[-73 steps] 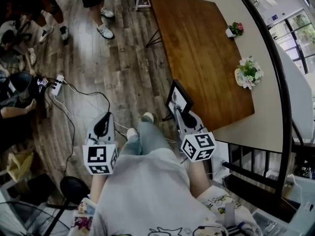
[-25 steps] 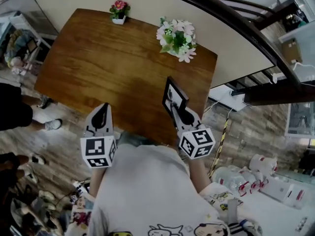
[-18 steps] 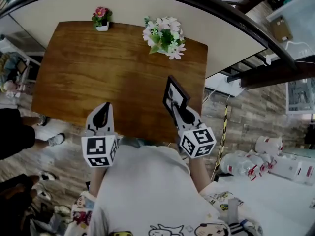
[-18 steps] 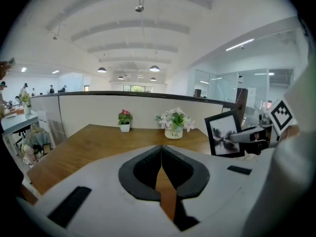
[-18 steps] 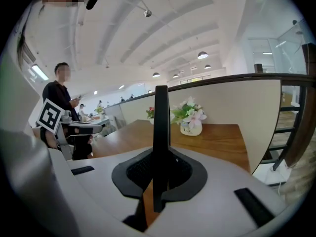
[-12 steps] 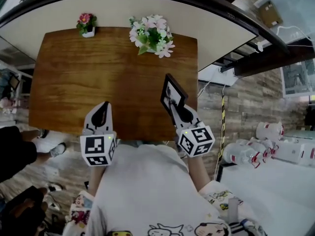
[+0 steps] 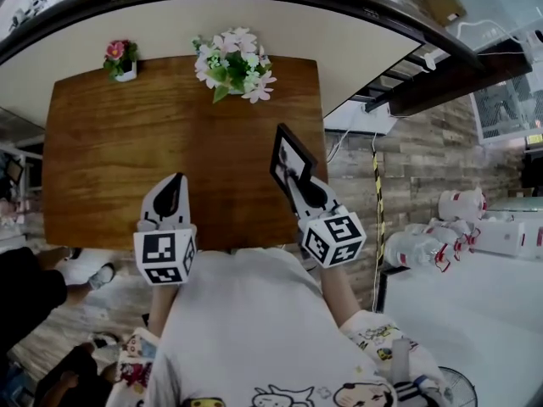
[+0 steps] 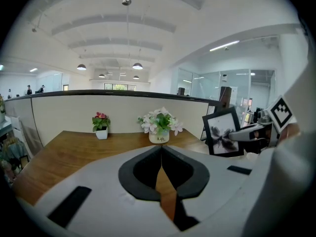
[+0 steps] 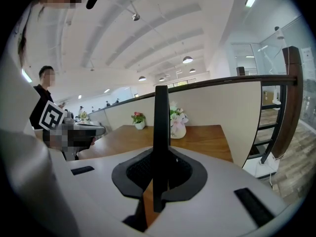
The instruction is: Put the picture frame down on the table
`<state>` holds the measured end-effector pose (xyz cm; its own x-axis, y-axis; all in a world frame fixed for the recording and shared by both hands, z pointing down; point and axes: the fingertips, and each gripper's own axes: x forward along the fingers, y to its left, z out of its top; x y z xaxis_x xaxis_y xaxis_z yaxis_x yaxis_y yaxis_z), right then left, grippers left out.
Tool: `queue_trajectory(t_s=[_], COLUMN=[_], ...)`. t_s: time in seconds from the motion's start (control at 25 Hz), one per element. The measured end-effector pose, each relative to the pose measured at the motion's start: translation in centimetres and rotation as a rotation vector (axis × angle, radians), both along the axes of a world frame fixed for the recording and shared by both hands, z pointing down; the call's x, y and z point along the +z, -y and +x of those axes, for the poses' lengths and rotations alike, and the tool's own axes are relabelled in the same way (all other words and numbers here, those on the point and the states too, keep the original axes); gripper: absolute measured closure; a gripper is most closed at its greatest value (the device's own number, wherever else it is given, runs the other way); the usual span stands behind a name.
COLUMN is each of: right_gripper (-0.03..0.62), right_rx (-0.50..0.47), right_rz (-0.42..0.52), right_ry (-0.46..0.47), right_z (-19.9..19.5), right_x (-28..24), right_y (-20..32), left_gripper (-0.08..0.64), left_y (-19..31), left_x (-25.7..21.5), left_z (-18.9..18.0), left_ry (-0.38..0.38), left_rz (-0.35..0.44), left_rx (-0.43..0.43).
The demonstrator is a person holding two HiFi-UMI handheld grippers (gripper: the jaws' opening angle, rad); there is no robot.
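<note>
Right gripper (image 7: 299,188) pinches picture frame (image 7: 289,159) upright, edge-on, above the table (image 7: 110,159). Left gripper (image 7: 167,200) pressed together, nothing in it.

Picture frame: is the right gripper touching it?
Touching. The right gripper view shows the fingers of the right gripper shut on the upright picture frame.
</note>
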<state>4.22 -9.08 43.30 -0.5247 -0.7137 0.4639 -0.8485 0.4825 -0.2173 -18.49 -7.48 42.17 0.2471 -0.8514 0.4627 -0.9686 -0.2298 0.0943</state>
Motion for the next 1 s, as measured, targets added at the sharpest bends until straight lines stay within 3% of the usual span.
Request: queue_trajectory(t_s=[0.48,1.0], right_gripper=[0.563,0.561], right_rx=[0.006,-0.025], right_rz=[-0.027,-0.234], right_ry=[0.026,0.154], right_z=[0.7,0.7], right_x=[0.5,4.4], right_y=[1.1,1.3], left_gripper=[0.555,0.555], left_y=[1.2,2.5], left_x=[0.8,3.0], left_z=[0.8,2.6], left_ry=[0.003,-0.005], left_rz=[-0.018,-0.068], left_rx=[0.013,0.068])
